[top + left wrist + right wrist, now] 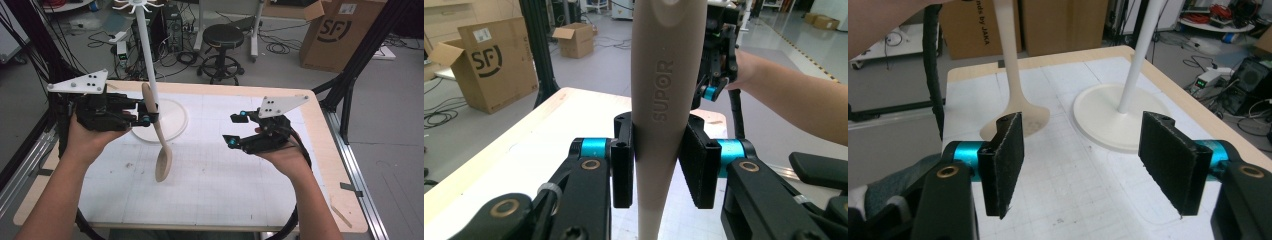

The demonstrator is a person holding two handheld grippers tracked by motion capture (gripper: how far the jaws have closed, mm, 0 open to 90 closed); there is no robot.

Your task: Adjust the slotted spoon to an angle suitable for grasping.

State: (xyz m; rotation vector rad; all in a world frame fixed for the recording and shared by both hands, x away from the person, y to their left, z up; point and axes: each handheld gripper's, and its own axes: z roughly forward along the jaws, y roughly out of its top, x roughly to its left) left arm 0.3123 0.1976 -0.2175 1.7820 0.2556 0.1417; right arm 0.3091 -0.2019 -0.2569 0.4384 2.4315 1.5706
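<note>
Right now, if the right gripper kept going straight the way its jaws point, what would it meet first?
Probably the round base of the white stand, ahead between the open right gripper jaws. The wooden spoon hangs just left of that line, though depth is hard to judge.

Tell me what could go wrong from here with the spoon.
The left gripper clamps the spoon only at its smooth handle, bowl hanging low, so it may slip or swing. The stand pole is right behind it, so a bump seems possible. The right gripper is open and apart, giving no support.

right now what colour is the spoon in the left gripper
Pale beige, plain apart from embossed SUPOR lettering; the spoon shows best in the left gripper view.
</note>
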